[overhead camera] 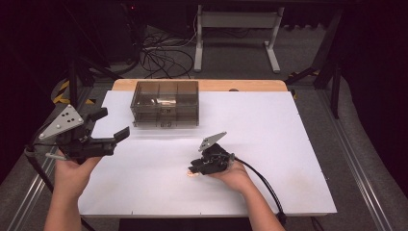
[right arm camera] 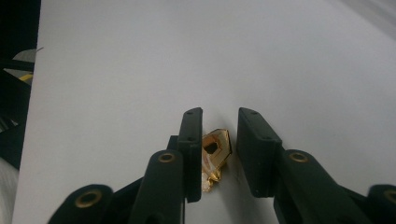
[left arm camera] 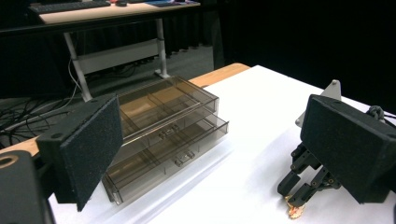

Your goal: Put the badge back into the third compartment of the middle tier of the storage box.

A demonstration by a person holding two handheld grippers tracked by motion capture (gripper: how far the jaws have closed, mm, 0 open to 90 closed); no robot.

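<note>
A small gold, crumpled-looking piece lies on the white table sheet. My right gripper is down on the sheet astride it, open: the left jaw touches the piece and the right jaw stands a sliver off. In the high view this gripper sits at the middle front with the gold piece at its tips. My left gripper hovers wide open over the table's left edge, holding nothing. Its own view looks between its pads at a smoked clear drawer box, the right gripper and the gold piece.
The drawer box stands at the back centre-left with a drawer slightly out. Beyond the table's wooden far edge are a white desk frame and loose cables on the floor. Black stand legs flank the back right.
</note>
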